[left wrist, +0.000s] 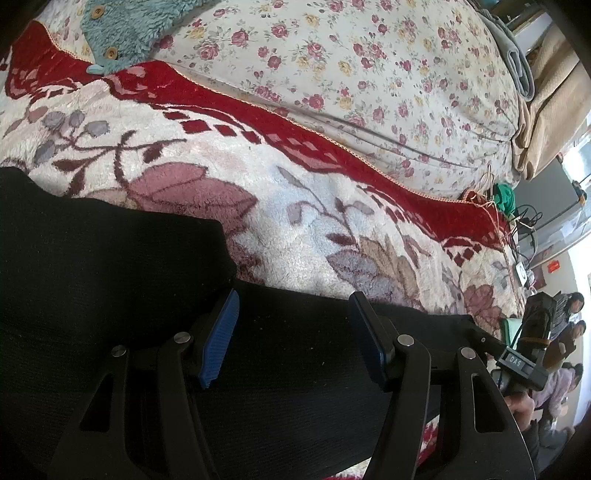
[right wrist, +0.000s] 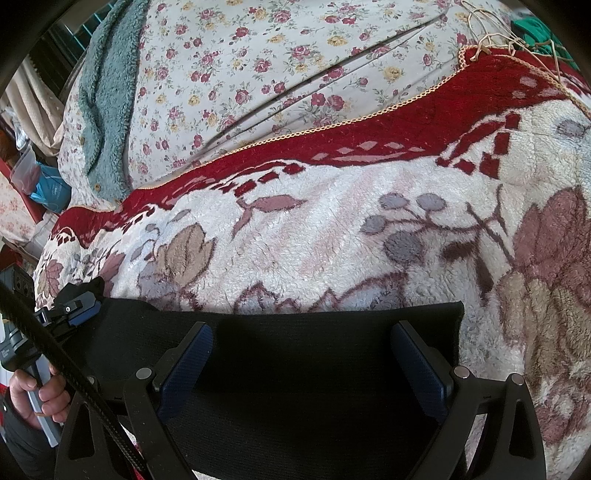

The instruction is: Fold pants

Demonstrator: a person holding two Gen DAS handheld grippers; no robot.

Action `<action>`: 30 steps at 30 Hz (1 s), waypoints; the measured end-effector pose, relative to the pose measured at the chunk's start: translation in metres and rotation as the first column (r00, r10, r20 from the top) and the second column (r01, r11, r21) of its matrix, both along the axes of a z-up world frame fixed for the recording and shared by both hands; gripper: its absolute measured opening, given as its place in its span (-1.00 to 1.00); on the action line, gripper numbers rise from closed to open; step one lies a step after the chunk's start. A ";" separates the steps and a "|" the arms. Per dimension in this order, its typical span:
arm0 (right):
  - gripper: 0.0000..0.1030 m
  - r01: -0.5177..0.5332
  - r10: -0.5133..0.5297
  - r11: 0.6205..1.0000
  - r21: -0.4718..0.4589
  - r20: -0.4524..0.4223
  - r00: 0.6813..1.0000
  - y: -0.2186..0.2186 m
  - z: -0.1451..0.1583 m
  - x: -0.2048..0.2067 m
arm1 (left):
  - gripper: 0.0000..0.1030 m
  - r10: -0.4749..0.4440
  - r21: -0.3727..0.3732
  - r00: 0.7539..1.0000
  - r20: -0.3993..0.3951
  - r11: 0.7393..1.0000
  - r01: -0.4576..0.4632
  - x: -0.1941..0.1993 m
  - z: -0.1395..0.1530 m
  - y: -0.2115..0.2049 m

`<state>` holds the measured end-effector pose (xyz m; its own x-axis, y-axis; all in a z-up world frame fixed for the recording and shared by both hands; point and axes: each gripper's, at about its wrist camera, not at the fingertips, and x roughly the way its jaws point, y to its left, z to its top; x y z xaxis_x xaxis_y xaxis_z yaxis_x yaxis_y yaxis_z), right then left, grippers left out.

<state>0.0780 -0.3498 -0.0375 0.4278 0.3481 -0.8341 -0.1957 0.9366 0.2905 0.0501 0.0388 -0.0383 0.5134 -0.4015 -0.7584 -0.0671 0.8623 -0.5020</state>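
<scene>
Fleece floral blanket (right wrist: 314, 229) under black pants (right wrist: 303, 369); bed, probably.

1 pair of black pants (left wrist: 110, 277), 2 tongs (left wrist: 291, 332) (right wrist: 303, 369), 1 red-bordered fleece blanket (right wrist: 332, 221), 1 floral sheet (left wrist: 369, 74) — and 1 teal fuzzy garment (left wrist: 125, 29), 2 wooden buttons showing.

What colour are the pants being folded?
Plain black pants, with no pattern visible; they show best in the right wrist view, against the floral blanket.
</scene>
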 end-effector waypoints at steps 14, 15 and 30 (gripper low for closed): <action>0.89 0.000 0.000 1.000 0.000 0.000 1.000 0.000 0.000 0.000 | 0.19 -0.002 0.002 1.000 -0.001 1.000 0.002 -0.001 -0.001 -0.001; 0.89 0.000 0.000 1.000 0.000 0.000 1.000 -0.001 0.000 0.000 | 0.19 -0.002 0.002 1.000 0.000 1.000 0.002 -0.001 -0.002 -0.002; 0.71 0.085 -0.095 0.994 0.074 0.133 0.987 -0.015 0.031 -0.023 | 0.19 0.002 -0.055 1.000 0.031 0.998 0.000 -0.005 0.006 0.002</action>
